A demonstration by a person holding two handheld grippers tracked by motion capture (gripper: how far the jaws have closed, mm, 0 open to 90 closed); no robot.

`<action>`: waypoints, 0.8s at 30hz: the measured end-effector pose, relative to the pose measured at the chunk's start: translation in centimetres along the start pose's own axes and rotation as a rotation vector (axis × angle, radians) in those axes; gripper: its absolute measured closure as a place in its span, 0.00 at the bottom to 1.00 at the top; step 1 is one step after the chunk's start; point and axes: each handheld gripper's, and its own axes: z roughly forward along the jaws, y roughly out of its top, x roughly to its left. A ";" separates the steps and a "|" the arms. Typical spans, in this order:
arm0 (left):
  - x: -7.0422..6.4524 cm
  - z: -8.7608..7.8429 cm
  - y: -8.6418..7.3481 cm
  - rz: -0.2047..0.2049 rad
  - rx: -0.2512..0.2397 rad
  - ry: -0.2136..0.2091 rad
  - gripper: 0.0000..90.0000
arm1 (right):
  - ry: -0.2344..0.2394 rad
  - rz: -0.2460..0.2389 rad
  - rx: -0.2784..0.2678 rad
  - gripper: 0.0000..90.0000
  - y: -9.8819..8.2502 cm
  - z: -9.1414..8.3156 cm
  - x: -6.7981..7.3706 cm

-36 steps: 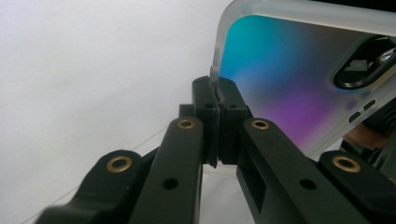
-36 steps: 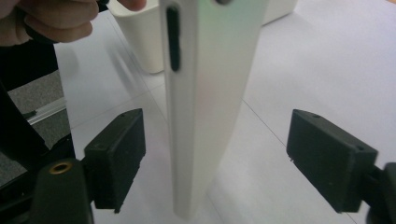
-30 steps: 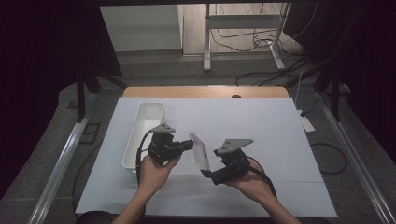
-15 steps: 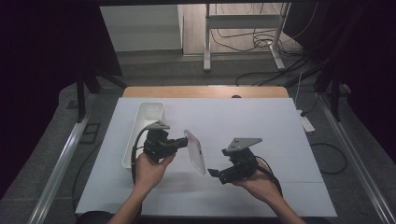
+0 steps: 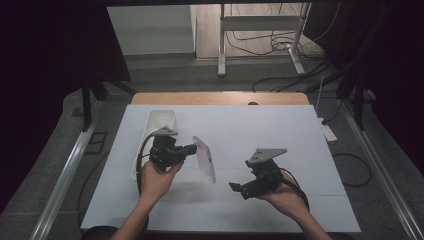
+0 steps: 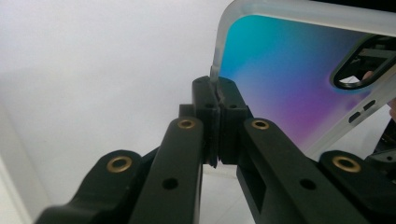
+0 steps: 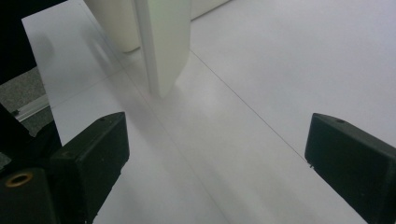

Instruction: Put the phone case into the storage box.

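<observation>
A translucent phone case [image 5: 204, 159] with a blue-to-purple sheen [image 6: 289, 79] hangs tilted above the white table sheet. My left gripper [image 5: 192, 148] is shut on its rim; in the left gripper view the jaws [image 6: 215, 86] pinch the case's edge near a corner. My right gripper [image 5: 239, 191] sits to the right of the case and nearer to me, clear of it. Its jaws have just been opening and stand wide [image 7: 219, 144] with nothing between them. In the right gripper view the case [image 7: 166, 42] stands ahead, past the jaws.
A long white tray [image 5: 159, 120] lies at the left of the sheet, just behind my left hand. A wooden table edge [image 5: 220, 98] runs along the back. A white power strip [image 5: 327, 132] lies off the right edge. Bare sheet [image 5: 280, 130] spreads at centre and right.
The right gripper has drawn away from the case, to the right and toward me, and its jaws stand wider. The left gripper keeps its hold on the case, almost in place.
</observation>
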 end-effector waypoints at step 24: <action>1.7 -1.4 1.3 0.007 0.000 0.056 0.98 | -0.095 0.060 0.033 0.00 -2.8 -3.4 -1.8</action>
